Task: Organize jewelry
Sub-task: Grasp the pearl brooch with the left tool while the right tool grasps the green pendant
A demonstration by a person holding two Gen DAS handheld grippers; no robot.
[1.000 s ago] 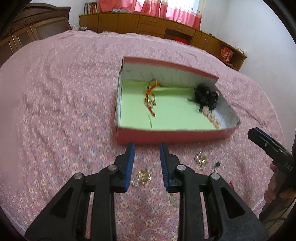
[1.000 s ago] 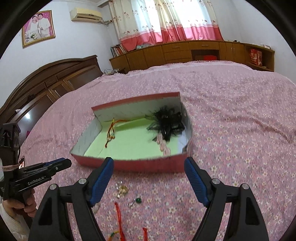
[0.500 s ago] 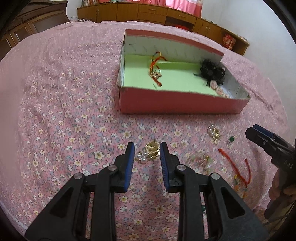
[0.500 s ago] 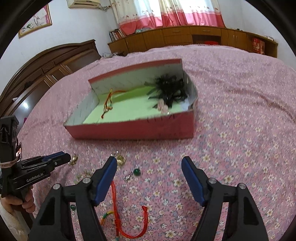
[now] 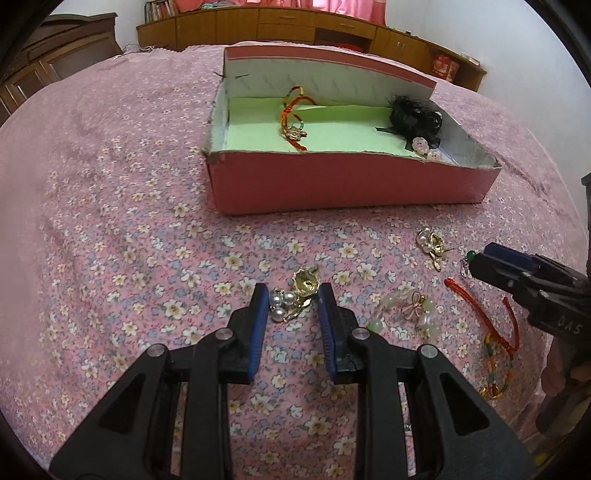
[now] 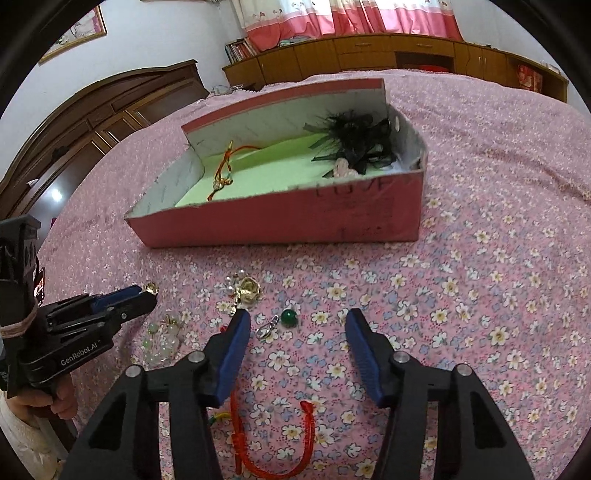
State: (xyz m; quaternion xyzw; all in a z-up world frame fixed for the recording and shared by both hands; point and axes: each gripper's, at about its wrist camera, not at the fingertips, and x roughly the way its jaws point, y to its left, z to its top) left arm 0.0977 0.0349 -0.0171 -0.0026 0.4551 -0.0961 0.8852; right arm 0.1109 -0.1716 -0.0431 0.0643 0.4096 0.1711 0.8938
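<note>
On your left hand-held gripper (image 6: 147,295), the side reads "GenRobot.AI". Faint dark handwriting marks the red box (image 6: 369,218) front wall, but you cannot read it.

Pink floral bedspread (image 5: 122,229), small white and yellow flowers, covering the bed edge to edge
Low wooden cabinet run (image 6: 388,51) along the wall past the far edge of the bed; books on a shelf at its left end
Pink-and-white curtains (image 6: 343,16) above it
Dark wooden headboard (image 6: 96,110), left edge
Framed picture (image 6: 77,35) on the wall, upper left
</note>
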